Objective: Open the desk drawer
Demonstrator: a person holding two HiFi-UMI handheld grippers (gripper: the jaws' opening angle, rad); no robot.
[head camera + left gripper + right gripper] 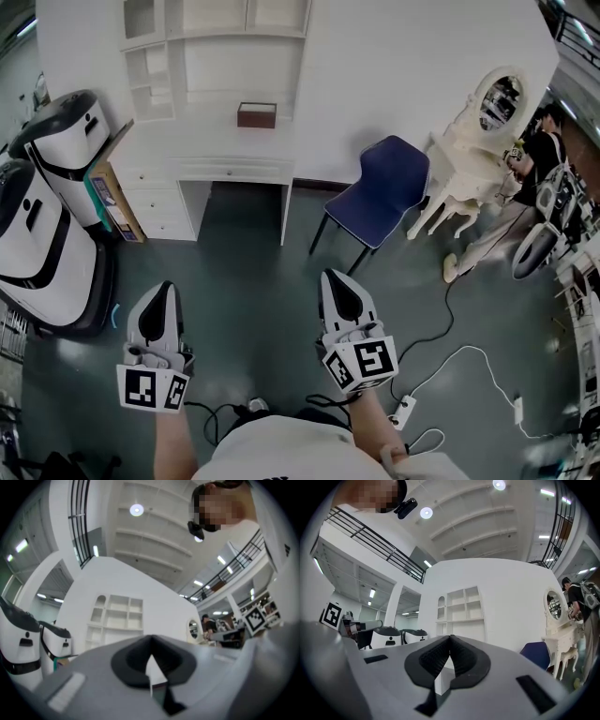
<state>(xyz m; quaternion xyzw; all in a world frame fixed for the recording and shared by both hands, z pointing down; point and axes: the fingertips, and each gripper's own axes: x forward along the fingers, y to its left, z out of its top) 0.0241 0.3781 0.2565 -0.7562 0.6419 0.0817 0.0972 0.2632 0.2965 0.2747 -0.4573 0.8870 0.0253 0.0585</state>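
Observation:
The white desk [234, 141] with a shelf unit stands against the wall, well ahead of me. Its shallow front drawer [232, 172] under the desktop is closed, and so is the stack of side drawers [159, 202] at its left. My left gripper [161, 298] and right gripper [341, 289] are held side by side over the dark floor, far short of the desk and pointing toward it. Both are shut with nothing between the jaws. The left gripper view shows its tips [151, 641] meeting below the distant shelves [117, 618]. The right gripper [450, 639] also faces the shelves [464, 609].
A brown box [256, 114] sits on the desktop. A blue chair [380, 192] stands right of the desk, with a white vanity and mirror [478, 141] and a person [544, 150] beyond it. White robots [47, 187] and a cardboard box [112, 192] stand at left. Cables and a power strip [405, 410] lie on the floor at right.

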